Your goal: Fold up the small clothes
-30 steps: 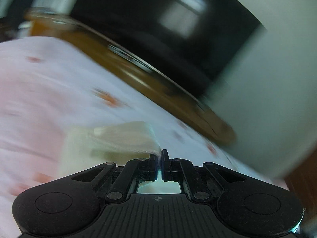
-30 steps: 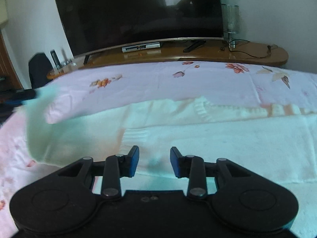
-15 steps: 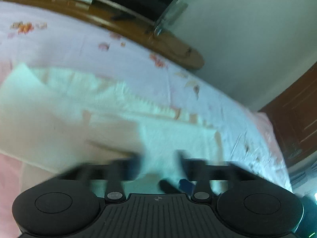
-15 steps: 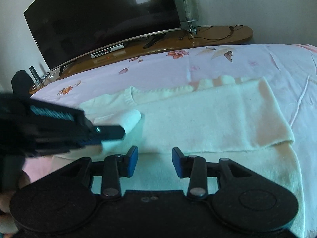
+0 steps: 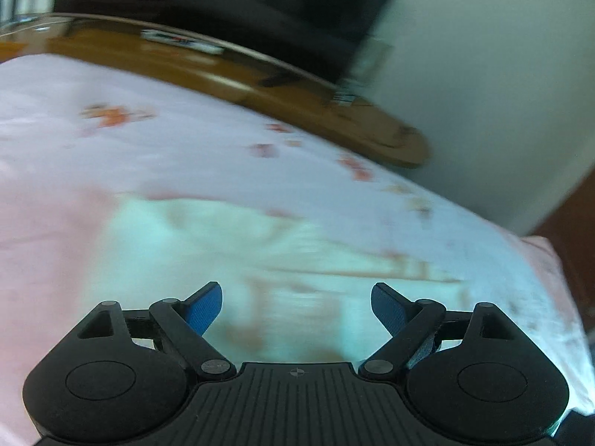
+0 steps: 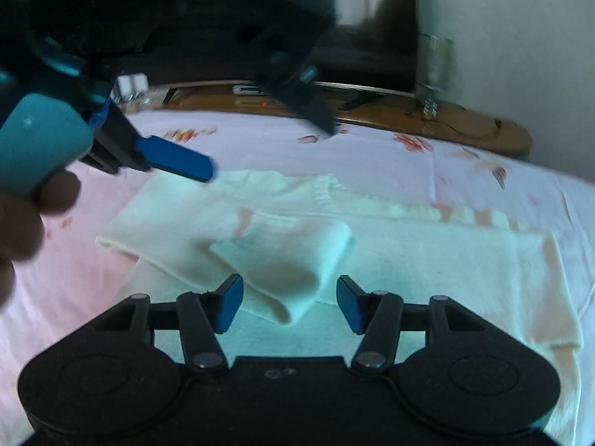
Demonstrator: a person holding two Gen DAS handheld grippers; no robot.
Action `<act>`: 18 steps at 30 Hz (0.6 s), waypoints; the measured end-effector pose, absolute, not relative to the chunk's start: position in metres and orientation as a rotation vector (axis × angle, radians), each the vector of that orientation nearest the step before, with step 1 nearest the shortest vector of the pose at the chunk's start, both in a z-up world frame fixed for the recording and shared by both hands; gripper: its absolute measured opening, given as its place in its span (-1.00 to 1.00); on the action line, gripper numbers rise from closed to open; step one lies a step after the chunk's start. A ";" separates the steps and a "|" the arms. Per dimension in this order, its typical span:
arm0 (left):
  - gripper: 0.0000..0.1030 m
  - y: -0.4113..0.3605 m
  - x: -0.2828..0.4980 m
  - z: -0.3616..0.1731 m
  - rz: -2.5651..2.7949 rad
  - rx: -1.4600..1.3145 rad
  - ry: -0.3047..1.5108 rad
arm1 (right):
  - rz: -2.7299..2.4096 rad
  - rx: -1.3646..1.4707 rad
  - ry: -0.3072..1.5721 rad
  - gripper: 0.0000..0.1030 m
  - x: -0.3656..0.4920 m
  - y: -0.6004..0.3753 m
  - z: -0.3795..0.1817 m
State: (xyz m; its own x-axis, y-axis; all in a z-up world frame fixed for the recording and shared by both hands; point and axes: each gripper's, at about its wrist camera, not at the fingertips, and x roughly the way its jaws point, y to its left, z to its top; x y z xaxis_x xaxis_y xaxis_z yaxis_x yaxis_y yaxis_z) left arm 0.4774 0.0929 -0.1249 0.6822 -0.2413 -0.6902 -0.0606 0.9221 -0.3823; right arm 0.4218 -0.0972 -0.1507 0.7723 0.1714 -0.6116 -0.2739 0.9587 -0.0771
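The right tongs [image 6: 289, 304] are seen with their blue pads apart and widening, no cloth being pressed between them; a folded-over sleeve [image 6: 293, 256] of the cream garment [image 6: 427, 260] lies just ahead of the gap, its lower corner reaching down between the two pads without being pinched. The left tongs [image 5: 296, 310] are likewise held wide apart and are opening further, with nothing gripped; only a blurred stretch of the pale garment [image 5: 230, 245] is seen below and beyond them. In the right wrist view the left tongs [image 6: 253, 141] are shown raised above the far left part of the garment, one blue finger [image 6: 174, 160] pointing toward the cloth but clear of it, and the hand [image 6: 26, 215] that carries them is seen at the left edge, below a teal handle [image 6: 41, 141]. The garment is spread flat on a bed covered by a pink floral sheet [image 6: 372, 148], its ribbed neckline lying toward the far side and its body extending to the right. Beyond the bed a curved wooden TV stand [image 6: 465, 126] is placed against the wall, bearing a dark television [image 5: 230, 3], a glass vase [image 6: 433, 70] and some cables. Both views are blurred, so finer detail of the cloth cannot be made out.
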 end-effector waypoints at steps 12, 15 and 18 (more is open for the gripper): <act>0.69 0.143 0.458 -0.172 0.057 -0.358 0.859 | 0.243 -0.237 0.614 -0.90 0.443 -0.083 -0.154; 0.69 0.137 0.458 -0.171 0.041 -0.340 0.858 | 0.139 0.057 0.626 -0.90 0.443 -0.142 -0.139; 0.69 0.132 0.455 -0.175 0.027 -0.338 0.863 | 0.010 0.255 0.642 -0.90 0.433 -0.200 -0.139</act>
